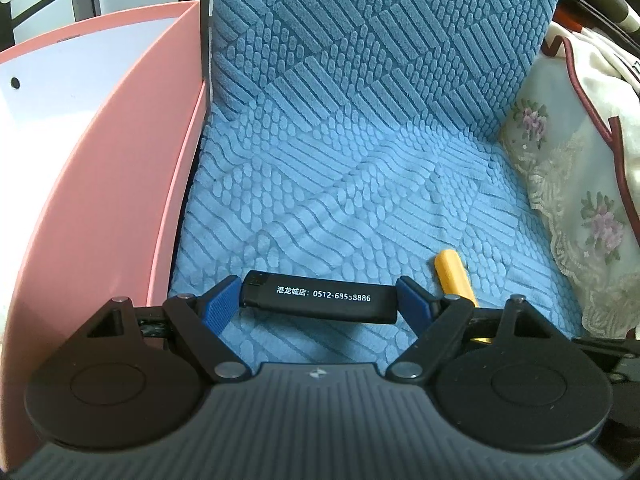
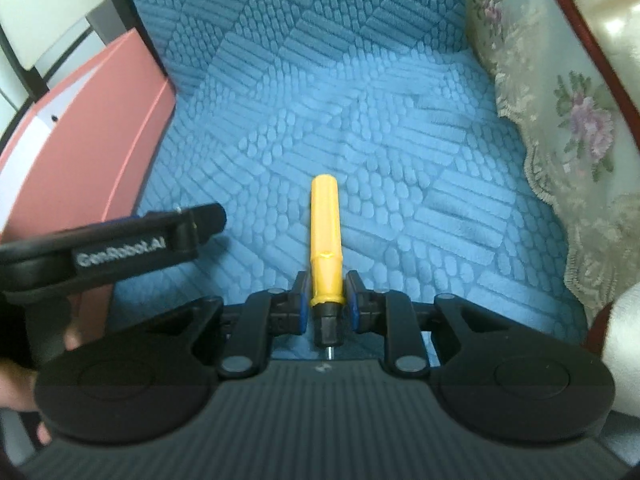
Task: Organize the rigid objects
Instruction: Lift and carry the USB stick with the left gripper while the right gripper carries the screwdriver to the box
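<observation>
My left gripper [image 1: 316, 298] is shut on a black lighter [image 1: 320, 297] with white print, held crosswise by its two ends just above the blue textured seat cushion [image 1: 328, 184]. My right gripper [image 2: 327, 300] is shut on a yellow-handled screwdriver [image 2: 326, 236], gripped near its black collar, handle pointing forward over the cushion. The yellow handle also shows in the left wrist view [image 1: 454, 274], to the right of the lighter. The left gripper's body appears in the right wrist view [image 2: 120, 244], at the left.
A pink open box [image 1: 120, 184] with a white sheet inside stands at the left of the cushion; it also shows in the right wrist view [image 2: 100, 120]. A floral lace cloth [image 1: 572, 200] lies at the right. The cushioned backrest [image 1: 380, 40] rises behind.
</observation>
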Demonstrator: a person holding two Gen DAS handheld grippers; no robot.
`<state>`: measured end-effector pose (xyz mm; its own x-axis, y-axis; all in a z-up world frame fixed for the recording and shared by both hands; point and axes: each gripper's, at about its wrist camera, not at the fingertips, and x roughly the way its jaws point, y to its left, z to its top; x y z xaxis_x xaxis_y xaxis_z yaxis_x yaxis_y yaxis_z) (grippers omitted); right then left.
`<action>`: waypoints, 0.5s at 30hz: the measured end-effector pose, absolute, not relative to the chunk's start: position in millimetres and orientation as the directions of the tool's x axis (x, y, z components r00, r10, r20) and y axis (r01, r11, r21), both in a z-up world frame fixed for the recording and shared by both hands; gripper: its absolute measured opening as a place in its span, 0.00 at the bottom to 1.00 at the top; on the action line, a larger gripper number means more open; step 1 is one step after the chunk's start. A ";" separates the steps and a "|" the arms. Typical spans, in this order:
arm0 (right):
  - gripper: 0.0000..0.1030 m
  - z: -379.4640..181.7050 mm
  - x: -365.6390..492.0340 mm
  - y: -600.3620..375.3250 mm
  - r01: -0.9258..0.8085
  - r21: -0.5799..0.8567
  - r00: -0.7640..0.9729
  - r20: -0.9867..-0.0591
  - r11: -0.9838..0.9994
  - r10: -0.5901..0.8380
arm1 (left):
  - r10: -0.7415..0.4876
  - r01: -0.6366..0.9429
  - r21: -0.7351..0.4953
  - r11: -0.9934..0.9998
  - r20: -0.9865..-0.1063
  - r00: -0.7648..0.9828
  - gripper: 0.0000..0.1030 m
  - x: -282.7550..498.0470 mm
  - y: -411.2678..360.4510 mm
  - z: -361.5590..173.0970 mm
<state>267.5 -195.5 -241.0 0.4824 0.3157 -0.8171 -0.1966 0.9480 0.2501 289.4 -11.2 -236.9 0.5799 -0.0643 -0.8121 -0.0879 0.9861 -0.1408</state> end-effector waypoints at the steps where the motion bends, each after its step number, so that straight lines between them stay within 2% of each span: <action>1: 0.24 -243.0 267.6 -194.7 -0.199 0.241 0.487 -0.817 0.950 0.309 | -0.065 -0.087 -0.141 0.986 -0.812 0.580 0.84 289.8 -11.0 -236.7; 6: 0.24 -246.2 270.6 -181.1 -0.262 0.154 0.533 -0.800 0.953 0.276 | -0.066 -0.083 -0.138 0.987 -0.814 0.576 0.84 290.3 -11.5 -237.4; 8: 0.21 -245.0 271.3 -174.4 -0.292 0.110 0.537 -0.803 0.950 0.258 | -0.069 -0.075 -0.138 0.988 -0.811 0.581 0.84 290.4 -12.8 -235.1; 15: 0.21 -222.1 270.1 -183.6 -0.255 0.145 0.563 -0.782 0.956 0.269 | -0.105 -0.037 -0.158 0.987 -0.796 0.597 0.84 291.0 -18.6 -215.0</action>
<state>270.1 -183.6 -222.1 0.5627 0.2688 -0.7818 -0.2555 0.9559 0.1448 291.0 -18.6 -215.0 0.5966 -0.1049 -0.7957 -0.0369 0.9868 -0.1577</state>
